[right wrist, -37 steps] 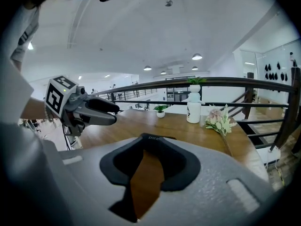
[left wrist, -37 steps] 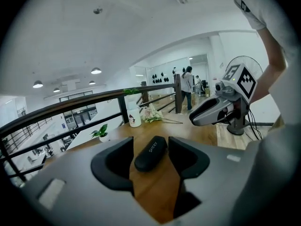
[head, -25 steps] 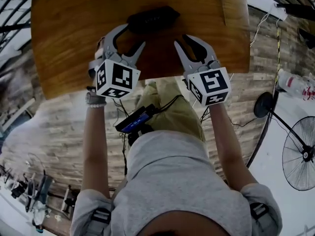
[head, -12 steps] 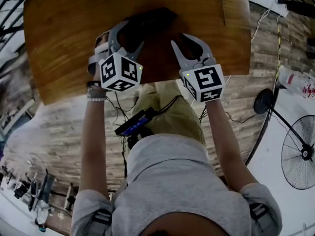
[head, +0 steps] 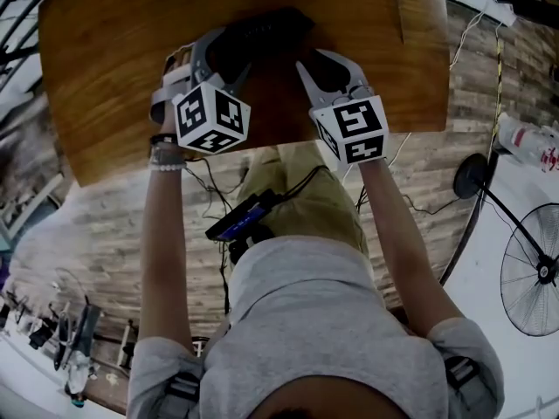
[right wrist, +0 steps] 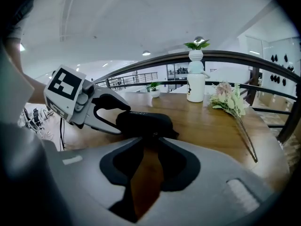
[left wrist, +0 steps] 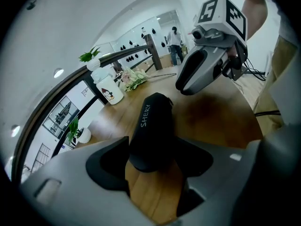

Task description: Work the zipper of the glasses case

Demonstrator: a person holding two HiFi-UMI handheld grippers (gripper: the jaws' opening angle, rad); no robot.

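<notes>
A black zip glasses case (head: 262,29) lies on the wooden table (head: 113,68). My left gripper (head: 238,49) reaches over its left end. In the left gripper view that end (left wrist: 153,121) lies between the wide-set jaws of the left gripper (left wrist: 153,166), which are closing; I see no firm squeeze. My right gripper (head: 316,59) points at the case's near side toward its right end. In the right gripper view the right gripper (right wrist: 151,142) stands narrowly parted, with bare wood showing in the gap. Its tips are at the case (right wrist: 146,121). My left gripper (right wrist: 123,120) straddles the far end.
A white bottle with a green sprig (right wrist: 195,86) and a bunch of pale flowers (right wrist: 230,102) stand at the table's far side by a dark railing. The table's near edge is just behind both grippers. A floor fan (head: 533,273) stands at the right.
Both grippers have moved forward over the table toward the case. The left jaws now straddle its left end, and the right gripper's tips have come up to its side.
</notes>
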